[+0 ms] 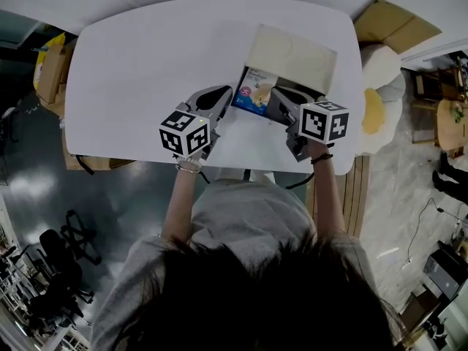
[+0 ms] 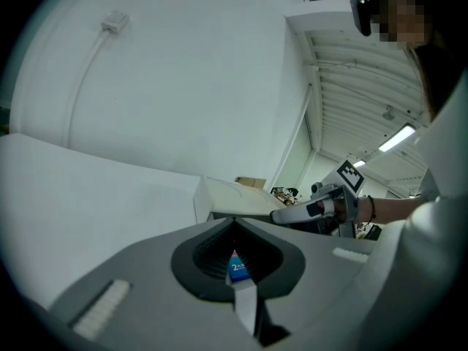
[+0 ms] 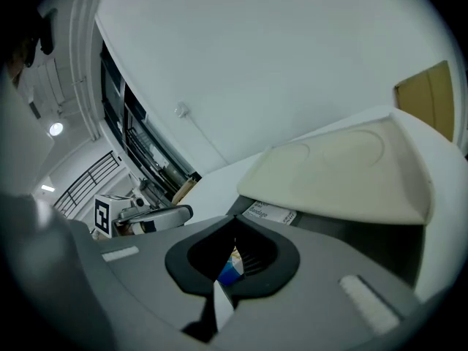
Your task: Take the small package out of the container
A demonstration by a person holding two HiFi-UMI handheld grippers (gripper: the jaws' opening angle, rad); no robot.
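Note:
A small blue and white package [image 1: 256,92] is held up between my two grippers, just in front of the container [image 1: 291,55], a dark box under a cream lid. My left gripper [image 1: 225,95] is shut on the package's left edge. My right gripper [image 1: 276,95] is shut on its right edge. In the left gripper view a blue corner of the package [image 2: 238,269] shows in the notch between the closed jaws. The right gripper view shows the same blue corner [image 3: 231,267], with the cream lid [image 3: 344,174] close ahead and the box's dark wall [image 3: 365,232] below it.
The white table [image 1: 146,64] ends right under my grippers at its near edge. Cardboard boxes [image 1: 50,68] stand on the floor at the left, another box [image 1: 395,22] at the far right, and a white and yellow bag [image 1: 380,93] beside the table's right end.

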